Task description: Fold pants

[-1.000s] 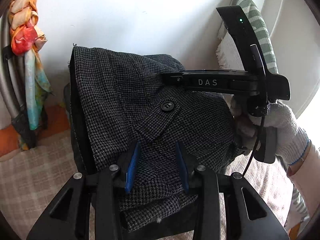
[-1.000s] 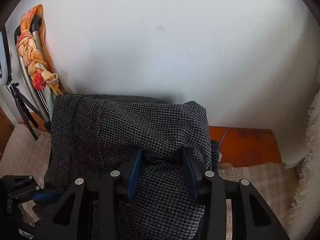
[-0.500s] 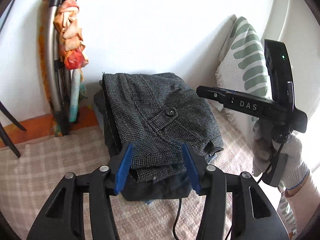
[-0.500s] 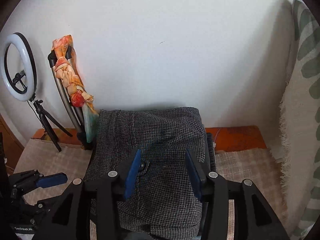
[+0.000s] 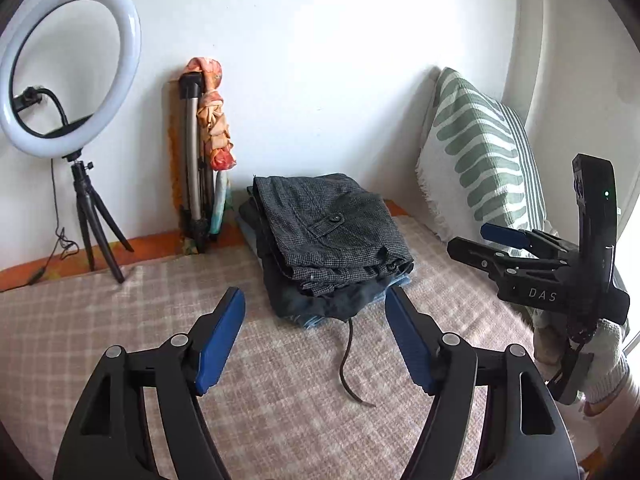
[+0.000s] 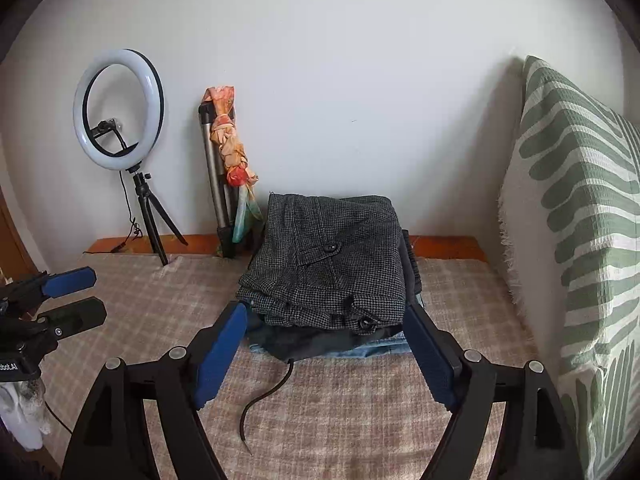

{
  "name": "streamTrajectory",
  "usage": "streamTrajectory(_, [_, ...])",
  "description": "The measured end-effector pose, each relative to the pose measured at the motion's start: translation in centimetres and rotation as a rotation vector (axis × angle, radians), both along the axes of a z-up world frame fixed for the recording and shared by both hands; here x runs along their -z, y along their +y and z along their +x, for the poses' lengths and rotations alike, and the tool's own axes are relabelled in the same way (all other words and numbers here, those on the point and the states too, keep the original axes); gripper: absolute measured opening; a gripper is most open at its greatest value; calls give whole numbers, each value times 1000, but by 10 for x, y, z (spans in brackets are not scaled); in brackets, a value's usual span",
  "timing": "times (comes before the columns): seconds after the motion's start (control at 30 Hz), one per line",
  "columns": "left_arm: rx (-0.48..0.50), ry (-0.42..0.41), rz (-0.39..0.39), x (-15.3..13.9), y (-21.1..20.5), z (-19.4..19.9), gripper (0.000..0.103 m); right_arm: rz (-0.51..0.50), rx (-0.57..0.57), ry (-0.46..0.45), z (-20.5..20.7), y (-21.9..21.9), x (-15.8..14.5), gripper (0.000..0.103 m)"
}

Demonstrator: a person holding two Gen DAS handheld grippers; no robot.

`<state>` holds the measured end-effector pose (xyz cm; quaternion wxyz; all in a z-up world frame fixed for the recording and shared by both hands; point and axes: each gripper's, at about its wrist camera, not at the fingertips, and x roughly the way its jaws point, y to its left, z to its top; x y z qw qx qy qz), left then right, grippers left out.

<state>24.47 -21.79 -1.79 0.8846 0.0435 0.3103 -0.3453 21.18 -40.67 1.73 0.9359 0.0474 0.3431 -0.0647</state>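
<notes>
The folded grey houndstooth pants (image 5: 328, 228) lie on top of a small pile of folded dark and denim clothes near the wall; they also show in the right wrist view (image 6: 328, 268). My left gripper (image 5: 314, 312) is open and empty, well back from the pile. My right gripper (image 6: 324, 324) is open and empty, its fingertips level with the pile's near edge. In the left wrist view the right gripper (image 5: 492, 244) appears at the right. In the right wrist view the left gripper (image 6: 80, 296) appears at the far left.
A checked beige blanket (image 5: 120, 320) covers the bed. A dark drawstring (image 5: 348, 364) trails from the pile. A ring light on a tripod (image 5: 72, 80) and a folded stand with an orange scarf (image 5: 208, 140) are at the wall. A green-patterned pillow (image 6: 576, 216) leans at the right.
Both grippers let go of the grey pants, opened wide and pulled back from the pile. The pants now rest on the stack.
</notes>
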Motion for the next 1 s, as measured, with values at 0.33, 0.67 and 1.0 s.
streamTrajectory(0.33, [-53, -53, 22, 4, 27, -60, 82, -43, 55, -46, -59, 43, -3, 103])
streamTrajectory(0.67, [-139, -51, -2, 31, 57, -71, 84, -32, 106, -67, -79, 60, 11, 103])
streamTrajectory(1.0, [-173, -108, 45, 36, 76, -75, 85, -65, 96, -77, -82, 80, 22, 103])
